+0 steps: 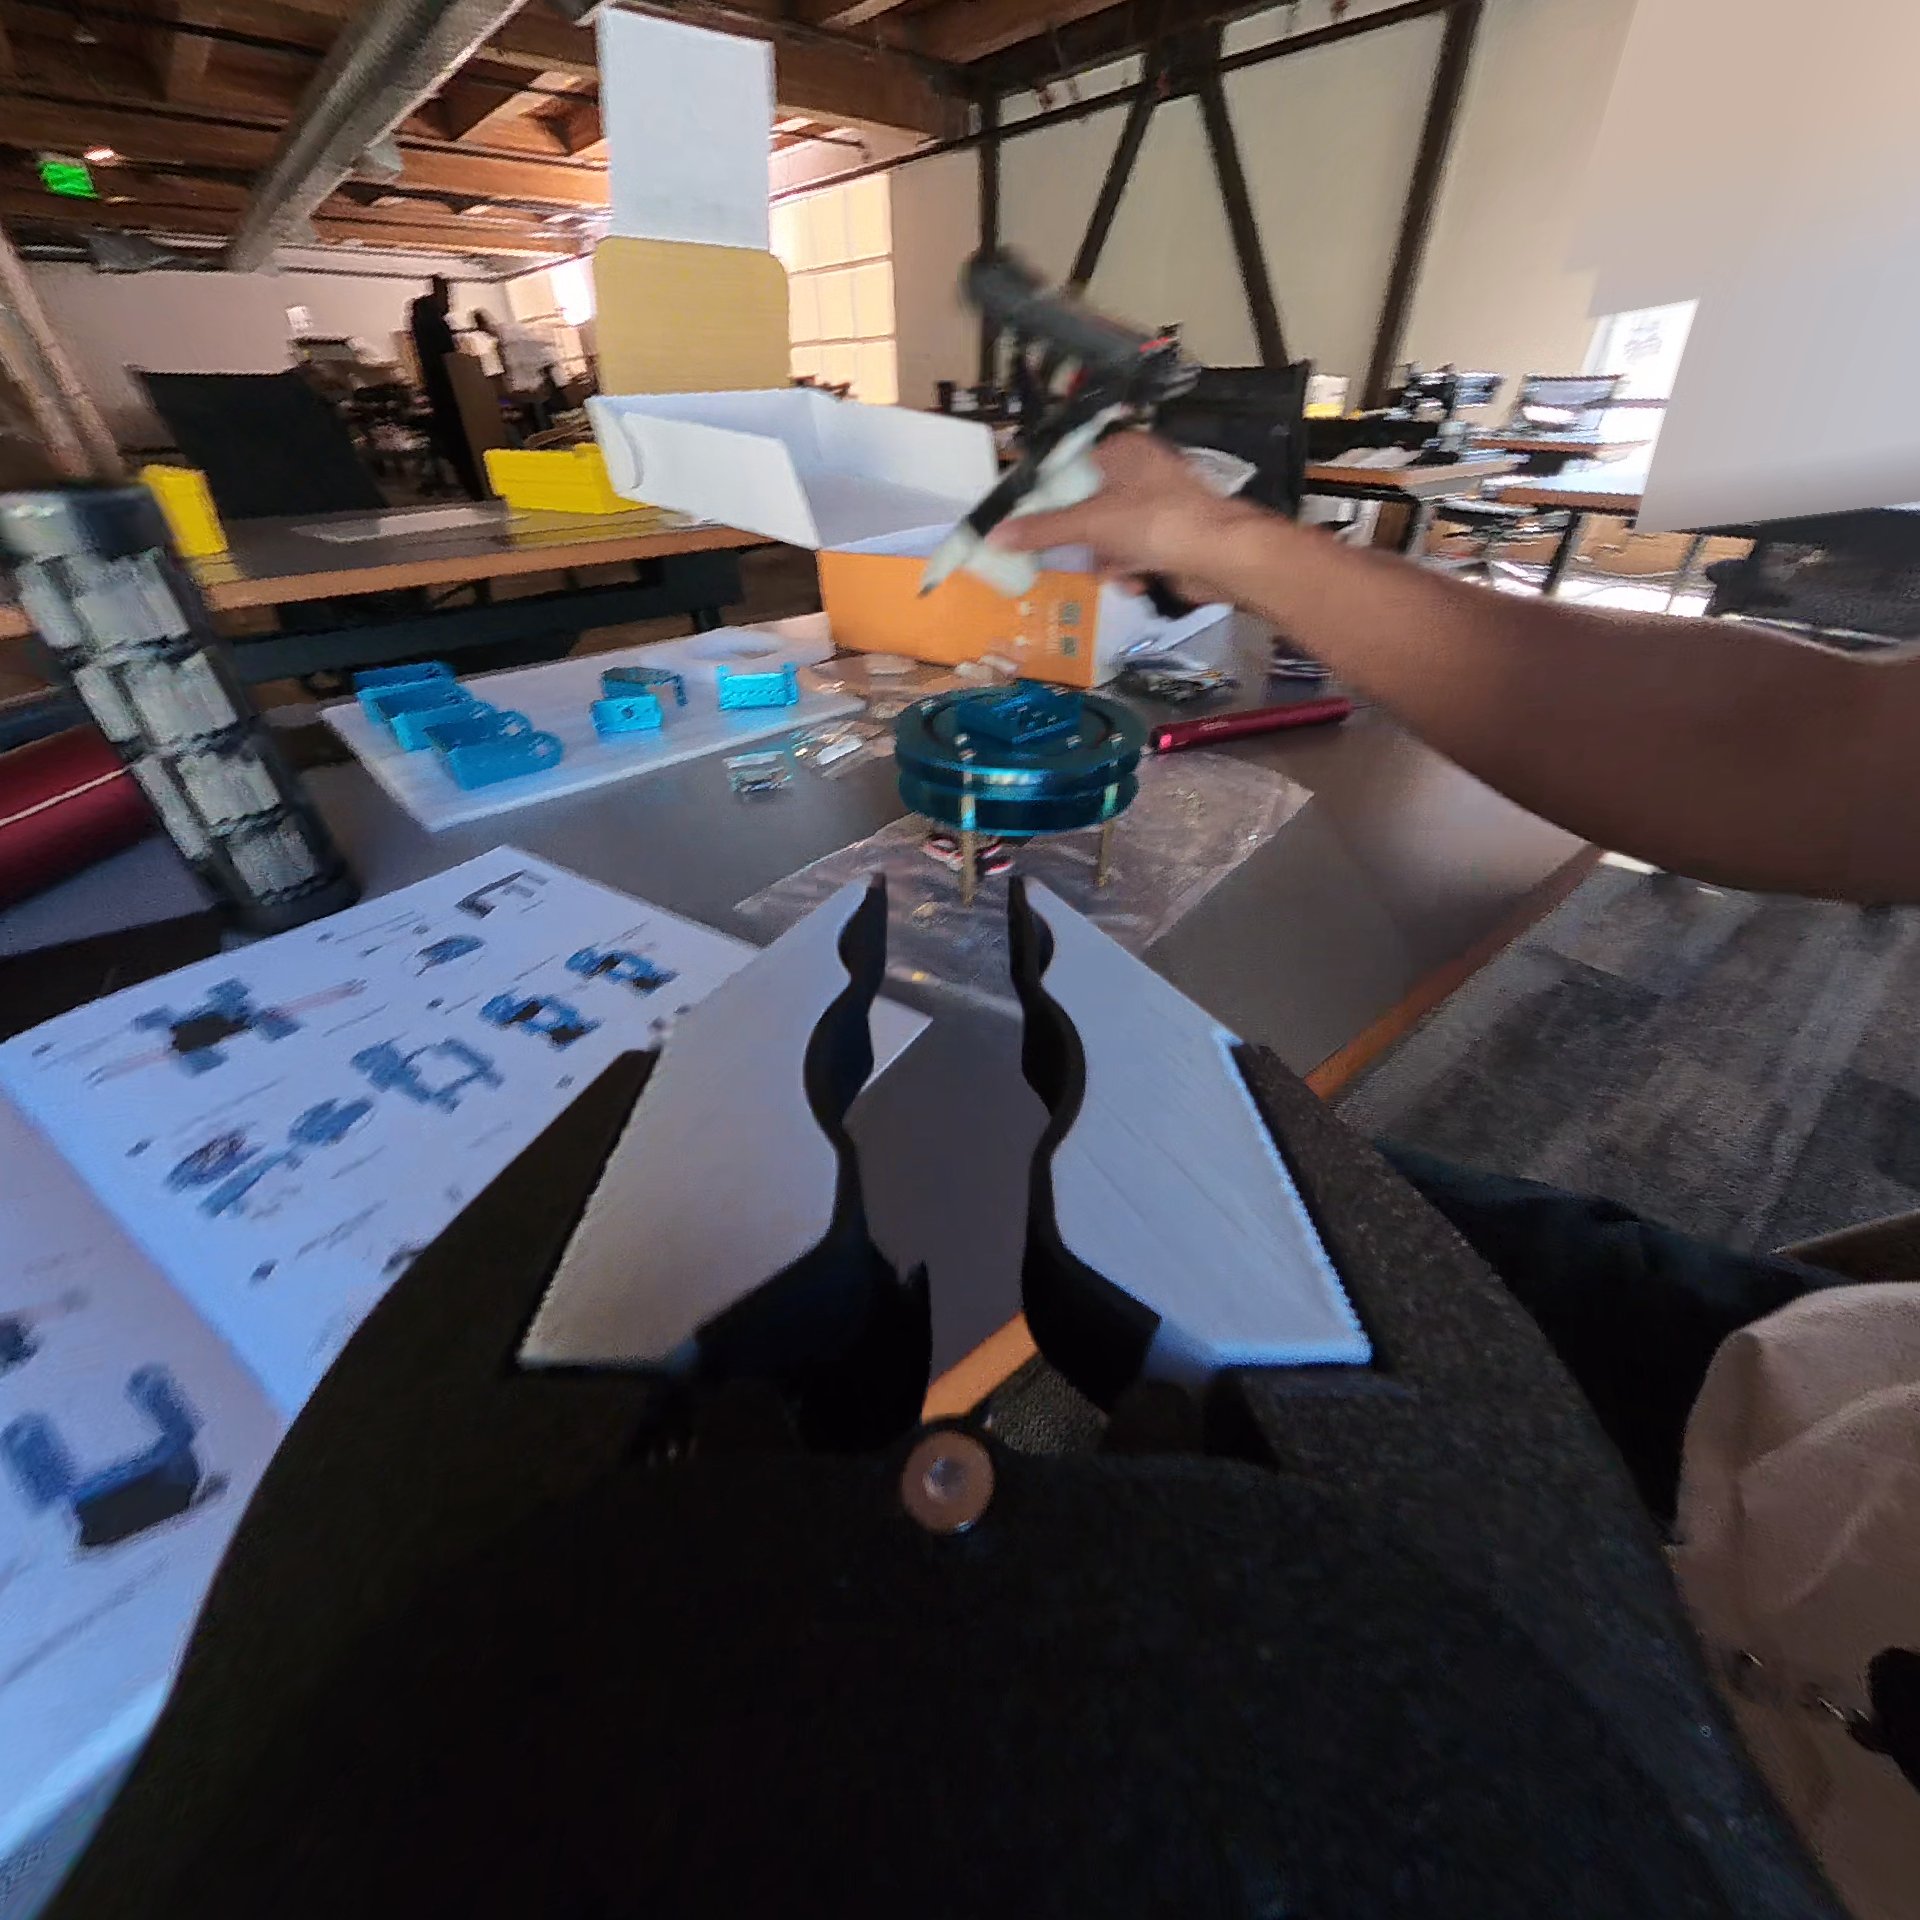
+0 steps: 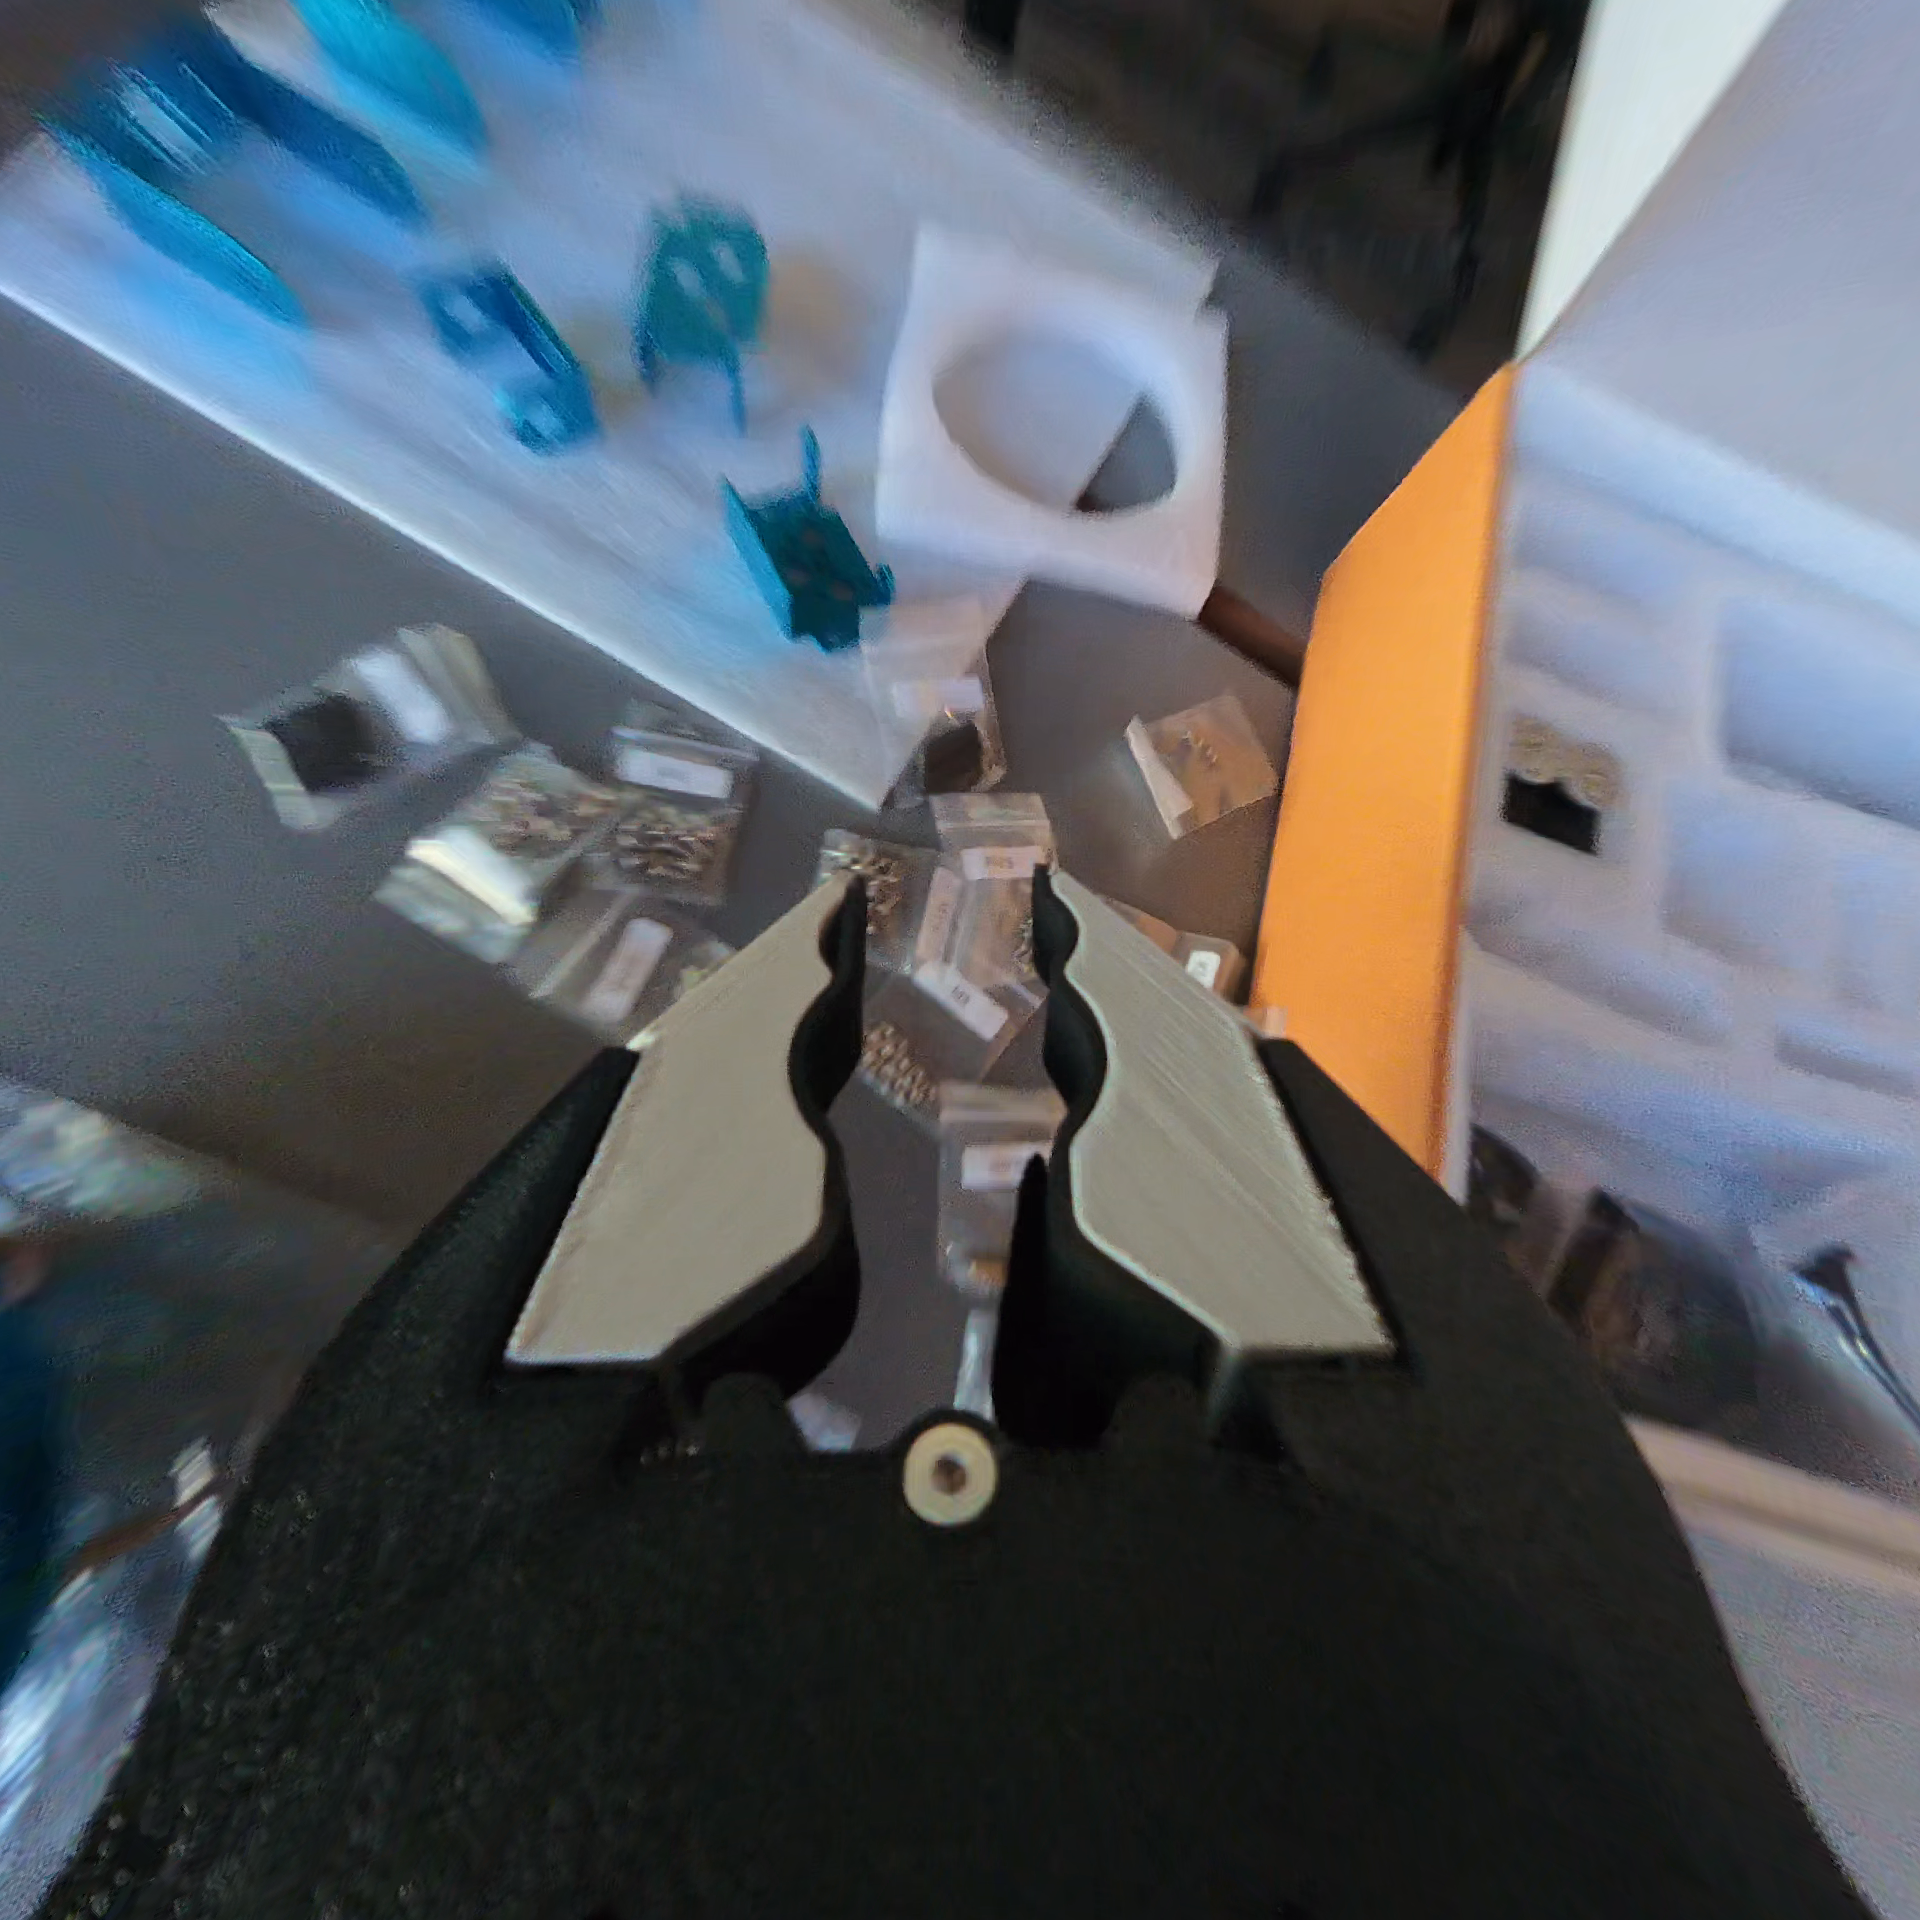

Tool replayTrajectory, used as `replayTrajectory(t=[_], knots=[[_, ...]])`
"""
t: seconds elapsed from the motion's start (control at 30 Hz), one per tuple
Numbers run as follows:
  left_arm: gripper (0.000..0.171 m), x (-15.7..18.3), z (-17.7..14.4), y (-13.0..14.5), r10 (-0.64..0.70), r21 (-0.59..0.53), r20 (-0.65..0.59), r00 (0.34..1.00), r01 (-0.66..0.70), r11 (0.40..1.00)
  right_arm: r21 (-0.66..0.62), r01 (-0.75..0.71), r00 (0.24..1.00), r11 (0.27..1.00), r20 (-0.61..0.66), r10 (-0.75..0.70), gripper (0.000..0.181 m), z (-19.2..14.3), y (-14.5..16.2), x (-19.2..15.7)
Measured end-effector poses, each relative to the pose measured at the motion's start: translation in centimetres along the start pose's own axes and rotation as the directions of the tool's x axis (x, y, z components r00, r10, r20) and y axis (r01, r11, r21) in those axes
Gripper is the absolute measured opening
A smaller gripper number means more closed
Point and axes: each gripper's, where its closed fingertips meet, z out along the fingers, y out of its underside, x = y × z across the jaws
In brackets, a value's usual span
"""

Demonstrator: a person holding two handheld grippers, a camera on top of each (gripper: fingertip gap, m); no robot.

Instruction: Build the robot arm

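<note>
My left gripper (image 1: 945,899) is open and empty, held above the table's near edge. It points at a round blue disc assembly (image 1: 1018,753) standing on thin brass legs. The right gripper (image 1: 971,545) shows farther off in the left wrist view, held in a person's hand above an orange and white box (image 1: 935,613). In its own view the right gripper (image 2: 945,894) is open and empty, hovering over several small clear bags of hardware (image 2: 966,935) on the grey table. Blue metal brackets (image 2: 805,566) lie on a white foam sheet (image 2: 623,540) beyond the bags.
A printed instruction sheet (image 1: 343,1049) lies at the left. A checkered cylinder (image 1: 177,717) stands at the far left. A red tool (image 1: 1247,722) lies right of the disc. A white foam block with a round hole (image 2: 1049,416) sits by the box (image 2: 1371,779).
</note>
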Motion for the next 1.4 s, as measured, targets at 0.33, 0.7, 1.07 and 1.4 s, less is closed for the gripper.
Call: replayTrajectory(t=[0.33, 0.7, 1.07, 1.4], knots=[[0.024, -4.8, -7.7, 2.9, -0.144, -0.142, 0.318, 0.937, 0.197, 0.970, 0.305, -0.175, 0.931, 0.936, 0.361, 0.057, 0.029, -18.6, 12.1, -12.1], [0.026, -5.2, -9.8, 6.0, -0.153, -0.202, 0.398, 0.904, 0.249, 0.947, 0.383, -0.157, 0.964, 0.910, 0.261, 0.056, 0.027, -17.3, 15.4, -10.5], [0.025, -18.5, -9.8, 8.0, -0.108, -0.365, 0.565, 0.818, 0.365, 0.857, 0.501, -0.291, 0.946, 0.815, 0.279, 0.166, 0.031, -17.0, 13.7, -7.1], [0.025, -25.6, -6.8, 7.1, -0.009, -0.454, 0.574, 0.819, 0.327, 0.829, 0.493, -0.104, 0.995, 0.864, 0.039, 0.097, 0.024, -15.8, 13.5, -6.5]])
